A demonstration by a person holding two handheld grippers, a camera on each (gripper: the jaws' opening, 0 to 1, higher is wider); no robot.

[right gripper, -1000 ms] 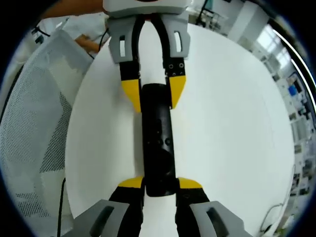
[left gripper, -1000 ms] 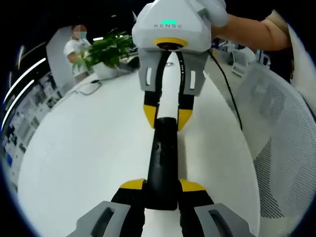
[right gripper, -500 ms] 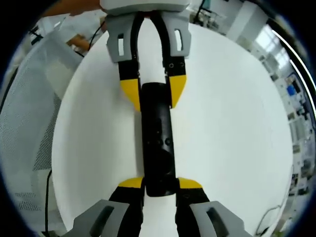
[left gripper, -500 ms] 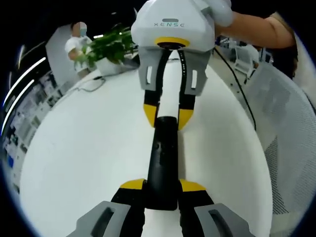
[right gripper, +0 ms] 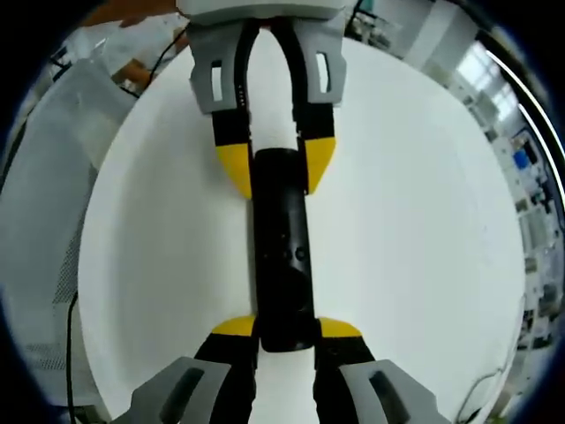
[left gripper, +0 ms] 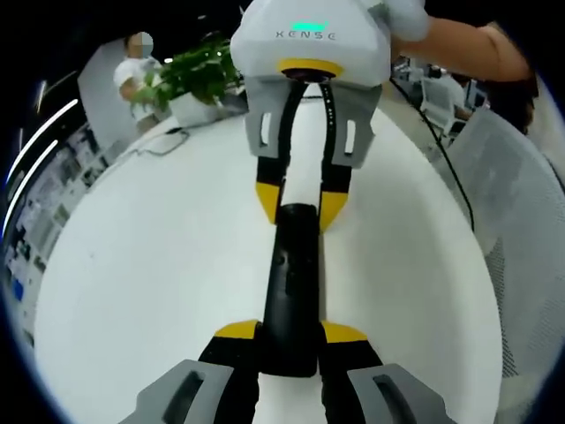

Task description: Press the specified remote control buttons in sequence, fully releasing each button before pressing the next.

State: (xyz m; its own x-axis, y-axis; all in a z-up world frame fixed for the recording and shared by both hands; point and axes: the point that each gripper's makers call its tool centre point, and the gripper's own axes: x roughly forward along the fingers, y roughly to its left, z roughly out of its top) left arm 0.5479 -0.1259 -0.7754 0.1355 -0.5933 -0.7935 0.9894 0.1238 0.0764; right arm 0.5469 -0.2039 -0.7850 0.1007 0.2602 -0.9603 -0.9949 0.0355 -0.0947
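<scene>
Round white table [left gripper: 150,265], bare and glossy; office room behind with a potted plant [left gripper: 190,79] at the far edge and a mesh chair [left gripper: 521,221] beside the rim. Black remote control [left gripper: 291,283] lies mid-table, wide open surface on both sides. Left claw [left gripper: 290,334] clamps one end; right claw [right gripper: 287,329] clamps the opposite end.

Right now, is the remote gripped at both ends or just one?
Both: left gripper shut on one end of the remote, right gripper on the other.
</scene>
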